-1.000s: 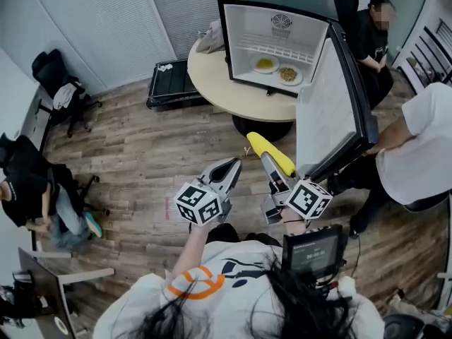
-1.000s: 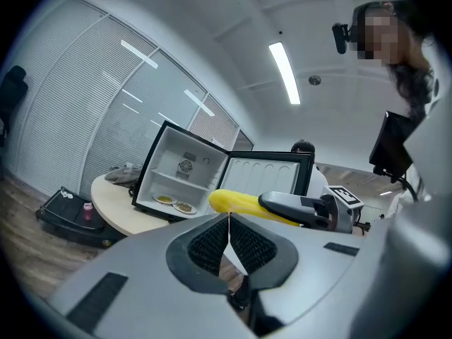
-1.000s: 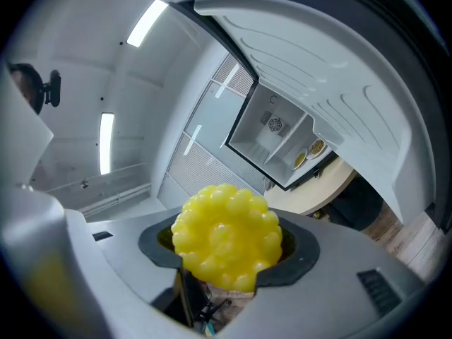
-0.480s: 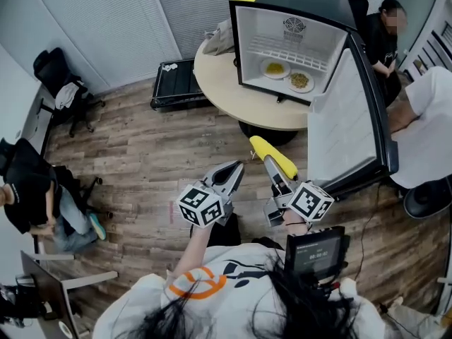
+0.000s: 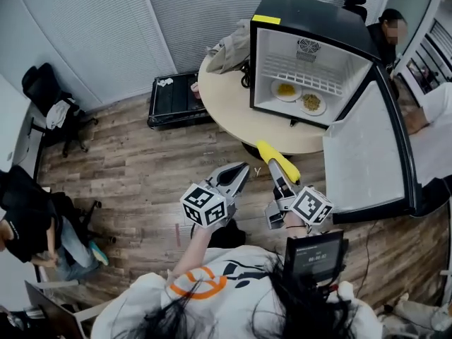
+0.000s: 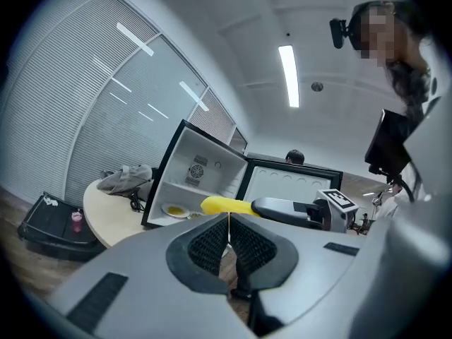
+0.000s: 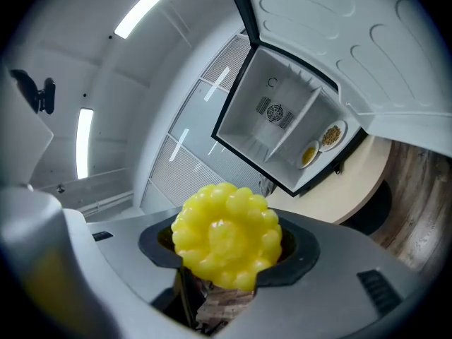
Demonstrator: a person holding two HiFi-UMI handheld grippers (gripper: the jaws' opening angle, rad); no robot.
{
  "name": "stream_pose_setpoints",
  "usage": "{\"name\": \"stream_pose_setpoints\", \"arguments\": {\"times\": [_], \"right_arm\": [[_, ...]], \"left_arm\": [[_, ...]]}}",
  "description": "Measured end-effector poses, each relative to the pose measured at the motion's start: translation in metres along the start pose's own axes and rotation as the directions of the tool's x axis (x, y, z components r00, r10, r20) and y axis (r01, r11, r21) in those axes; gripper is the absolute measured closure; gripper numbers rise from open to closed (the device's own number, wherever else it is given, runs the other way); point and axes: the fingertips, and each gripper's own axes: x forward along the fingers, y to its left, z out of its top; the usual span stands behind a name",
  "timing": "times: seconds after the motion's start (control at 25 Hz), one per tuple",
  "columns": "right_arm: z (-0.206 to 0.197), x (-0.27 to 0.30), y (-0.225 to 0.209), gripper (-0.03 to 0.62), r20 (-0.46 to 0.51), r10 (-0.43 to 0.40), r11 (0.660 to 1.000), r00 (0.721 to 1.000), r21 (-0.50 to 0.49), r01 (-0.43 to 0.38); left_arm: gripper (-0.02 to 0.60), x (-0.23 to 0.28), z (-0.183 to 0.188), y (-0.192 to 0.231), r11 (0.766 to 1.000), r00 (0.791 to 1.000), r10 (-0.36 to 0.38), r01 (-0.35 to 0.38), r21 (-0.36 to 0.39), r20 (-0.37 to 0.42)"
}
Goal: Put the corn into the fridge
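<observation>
Corn (image 5: 277,159) in R gripper (image 5: 280,176); open fridge (image 5: 311,16) w/ plates (image 5: 286,89) ahead

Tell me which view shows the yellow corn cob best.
The head view: the yellow corn cob shows along most of its length, clamped in the right hand-held gripper. The right gripper view shows only its kernelled end, close up. The left gripper view shows it small, from the side.

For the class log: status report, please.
Left gripper shut, empty. Right gripper shut on corn. Fridge open on table, nothing in the way.
</observation>
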Motion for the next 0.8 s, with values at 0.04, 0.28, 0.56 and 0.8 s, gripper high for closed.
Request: {"name": "stream_pose_setpoints", "arguments": {"times": [0.04, 0.28, 0.56, 0.8], "right_arm": [[0.001, 0.009, 0.004, 0.340, 0.015, -0.002, 1.000, 1.000, -0.002, 0.002], [0.005, 0.048, 0.014, 0.341, 0.093, -0.046, 0.998, 0.995, -0.027, 0.048], [0.003, 0.063, 0.015, 0.341, 0.122, -0.097, 0.994, 0.988, -0.038, 0.102], [0.004, 0.066, 0.007, 0.341, 0.131, -0.135, 0.989, 0.982, -0.042, 0.142]], "left_arm": [[0.569, -0.001, 0.004, 0.009, 1.000, 1.000, -0.011, 0.011, 0.003, -0.002], [0.569, -0.007, 0.022, 0.052, 0.998, 0.998, -0.061, 0.061, 0.001, -0.004], [0.569, -0.004, 0.025, 0.075, 0.993, 0.993, -0.116, 0.115, -0.026, -0.003], [0.569, 0.004, 0.021, 0.084, 0.988, 0.989, -0.146, 0.145, -0.048, -0.014]]}}
